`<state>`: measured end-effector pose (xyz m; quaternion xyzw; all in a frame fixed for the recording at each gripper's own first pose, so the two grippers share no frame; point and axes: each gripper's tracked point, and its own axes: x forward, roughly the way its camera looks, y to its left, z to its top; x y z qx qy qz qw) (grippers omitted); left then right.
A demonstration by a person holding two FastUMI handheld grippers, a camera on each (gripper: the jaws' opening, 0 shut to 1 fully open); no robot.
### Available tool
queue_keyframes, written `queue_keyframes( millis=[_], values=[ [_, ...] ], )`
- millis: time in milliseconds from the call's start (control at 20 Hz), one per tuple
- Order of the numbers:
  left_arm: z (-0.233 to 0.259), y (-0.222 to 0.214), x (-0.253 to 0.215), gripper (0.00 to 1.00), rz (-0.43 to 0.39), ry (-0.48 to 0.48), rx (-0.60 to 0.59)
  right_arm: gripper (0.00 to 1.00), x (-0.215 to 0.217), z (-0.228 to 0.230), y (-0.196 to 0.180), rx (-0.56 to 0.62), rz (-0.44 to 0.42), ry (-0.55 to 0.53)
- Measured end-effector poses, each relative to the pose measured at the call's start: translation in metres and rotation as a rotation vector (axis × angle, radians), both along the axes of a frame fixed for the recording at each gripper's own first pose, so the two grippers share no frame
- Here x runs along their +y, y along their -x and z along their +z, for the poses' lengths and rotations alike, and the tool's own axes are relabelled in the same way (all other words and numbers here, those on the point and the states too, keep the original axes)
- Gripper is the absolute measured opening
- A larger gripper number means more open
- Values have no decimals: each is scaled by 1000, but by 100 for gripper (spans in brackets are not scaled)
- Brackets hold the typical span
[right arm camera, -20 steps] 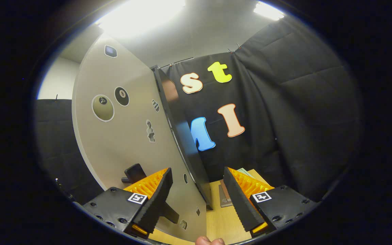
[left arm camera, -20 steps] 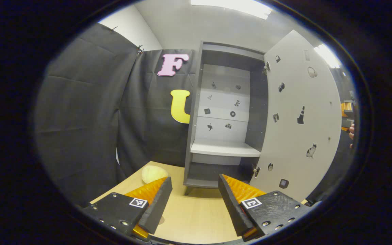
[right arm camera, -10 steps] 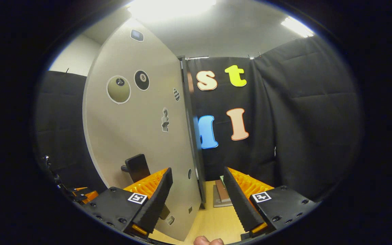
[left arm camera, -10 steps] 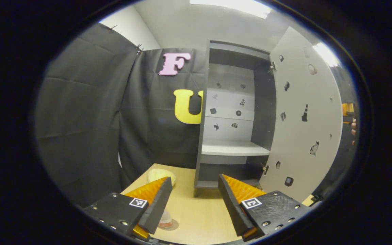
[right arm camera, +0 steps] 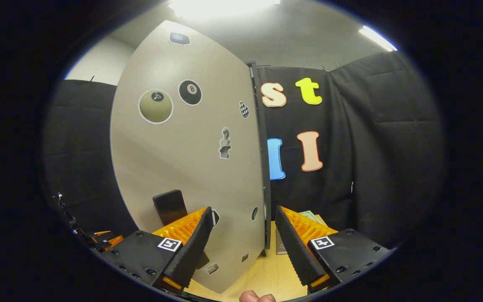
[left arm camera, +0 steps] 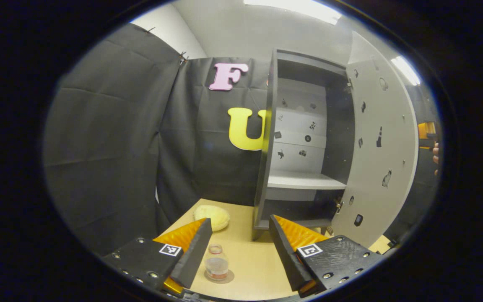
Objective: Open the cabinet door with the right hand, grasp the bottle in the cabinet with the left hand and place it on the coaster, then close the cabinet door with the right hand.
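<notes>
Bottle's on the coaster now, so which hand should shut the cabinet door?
Right. The right gripper is open right at the cabinet door, beside its handle. The left gripper is open near the bottle on the coaster.

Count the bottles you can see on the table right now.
1. The bottle stands upright on the coaster, on the table between the left gripper's fingers. More could be hidden from these views.

One number can be read: an 8 on the black billiard-ball sticker (right arm camera: 190, 92) stuck high on the outer face of the open cabinet door (right arm camera: 191, 167). The other stickers carry no legible writing.
</notes>
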<state>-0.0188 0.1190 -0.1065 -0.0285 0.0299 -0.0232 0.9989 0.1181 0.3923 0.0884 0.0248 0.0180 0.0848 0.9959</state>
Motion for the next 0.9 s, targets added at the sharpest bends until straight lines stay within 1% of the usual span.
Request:
queue_keyframes(
  millis=[50,100,250,300,350,400,500,700,750,800,850,900],
  values=[
    [-2,0,6,87,3,4,0,96,7,0,0,-2,3,3],
    [-2,-1,12,84,6,10,-1,96,13,0,-1,-3,7,5],
    [-4,-4,34,84,26,26,-13,96,33,-3,-8,-3,29,16],
    [-4,-5,38,82,34,31,-25,96,40,-3,-11,-2,38,20],
    [-8,-10,43,82,41,32,-32,96,48,-5,-13,0,48,25],
    [-8,-11,48,85,47,30,-33,96,56,-4,-16,-1,60,24],
    [-12,-15,58,85,57,19,-30,96,72,-7,-23,3,86,14],
    [-14,-21,70,84,52,6,-27,96,104,-9,-40,1,134,9],
    [-15,-23,72,85,49,2,-26,96,116,-13,-43,9,156,7],
    [-14,-24,73,82,48,-2,-25,96,125,-17,-46,15,169,6],
    [-14,-23,75,84,46,-5,-25,97,135,-20,-48,17,191,4],
    [-12,-24,76,84,46,-6,-25,97,142,-23,-52,18,203,6]
  ],
)
